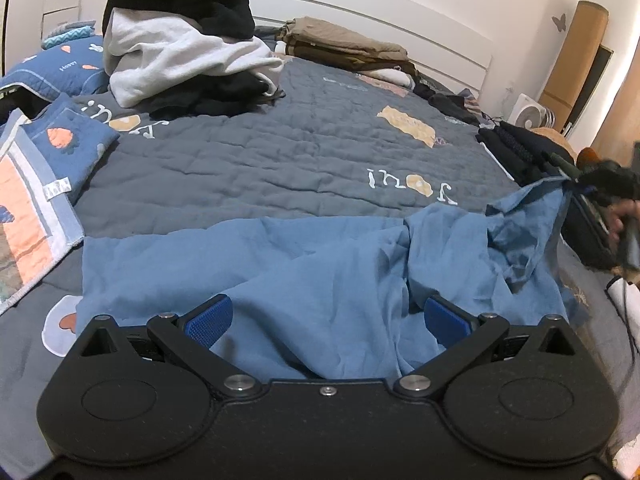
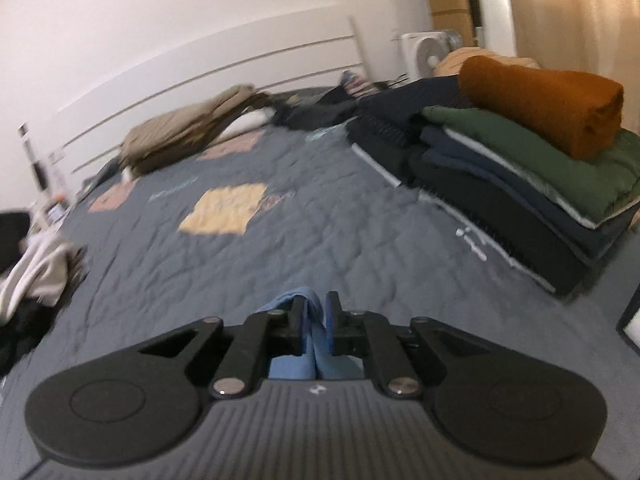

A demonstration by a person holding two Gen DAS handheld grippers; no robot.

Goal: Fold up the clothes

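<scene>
The left gripper (image 1: 328, 320) stands wide over the crumpled blue cotton garment (image 1: 280, 264), which spreads on the grey quilted bedspread (image 1: 280, 152). The right gripper (image 2: 316, 320), jaws narrow, has blue cloth between its pads, and whether they still press I cannot tell. A stack of folded dark clothes (image 2: 520, 184) sits at two o'clock.

One blue garment (image 1: 320, 264), two pillows (image 1: 68, 136), one fan (image 2: 426, 52), two claws (image 1: 326, 324).

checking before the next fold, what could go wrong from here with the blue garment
1. The right gripper has only a thin edge of the blue garment between nearly closed pads; it may slip out.
2. The left gripper is open with cloth bunched between its fingers, unpinned, so a pull could drag the whole piece.
3. The folded stack sits close on the right; a sideways swing might topple it.
</scene>
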